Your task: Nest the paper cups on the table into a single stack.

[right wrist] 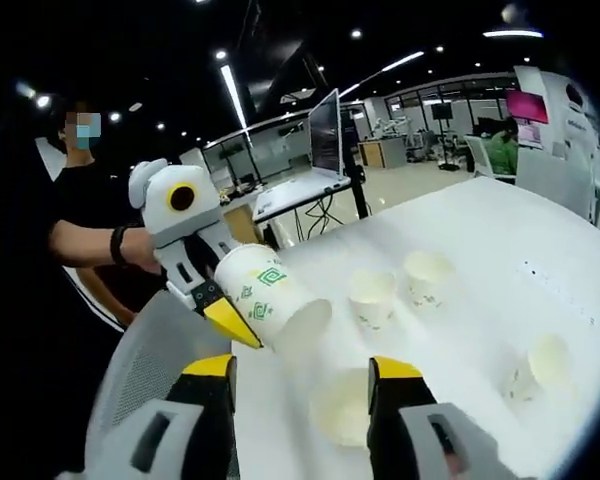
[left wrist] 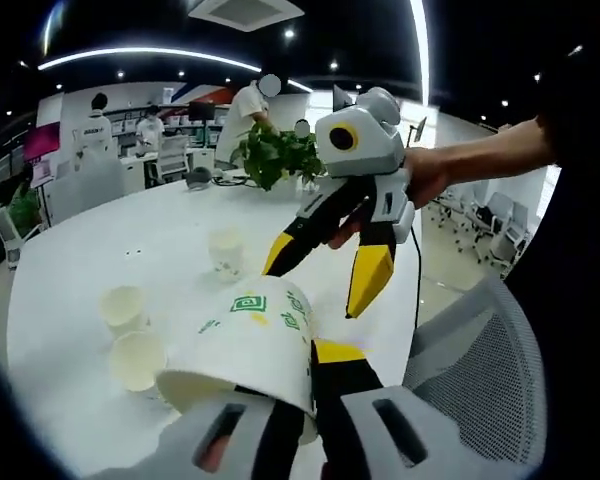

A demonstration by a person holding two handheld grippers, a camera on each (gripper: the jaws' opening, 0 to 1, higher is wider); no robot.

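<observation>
Held in the left gripper (left wrist: 280,420), a white paper cup with green print (left wrist: 245,345) lies on its side above the white table (right wrist: 500,230). Right gripper (right wrist: 300,385), jaws parted and empty, hovers nearest an upright white cup (right wrist: 342,405), directly between its jaws.

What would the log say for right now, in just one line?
left gripper: shut on paper cup, lifted sideways | right gripper: open, nothing held | loose cups on white table: four, unstacked
</observation>
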